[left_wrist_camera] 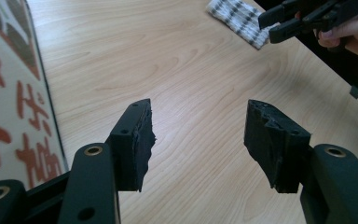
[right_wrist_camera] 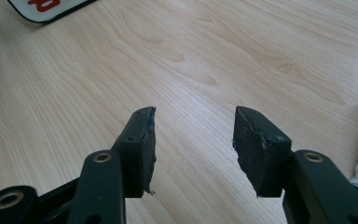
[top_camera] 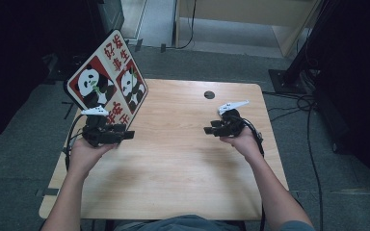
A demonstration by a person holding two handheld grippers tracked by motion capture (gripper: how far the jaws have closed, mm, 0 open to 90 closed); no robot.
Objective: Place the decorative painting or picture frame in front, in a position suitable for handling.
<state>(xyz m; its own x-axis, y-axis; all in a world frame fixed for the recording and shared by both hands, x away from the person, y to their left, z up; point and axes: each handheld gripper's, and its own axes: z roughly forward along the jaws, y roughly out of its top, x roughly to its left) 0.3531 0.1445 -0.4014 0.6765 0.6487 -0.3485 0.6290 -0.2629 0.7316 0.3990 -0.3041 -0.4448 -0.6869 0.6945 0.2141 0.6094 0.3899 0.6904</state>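
While both grippers hover over the table (top_camera: 183,163), the left gripper (left_wrist_camera: 198,135) and right gripper (right_wrist_camera: 193,140) have spread, empty jaws.

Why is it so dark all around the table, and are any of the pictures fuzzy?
In the high view the table is lit while the floor and corners fall into shadow. In the left gripper view the near jaws and the panda board look soft, and the table grain is sharper. The right gripper view is bright and even, with no glare.
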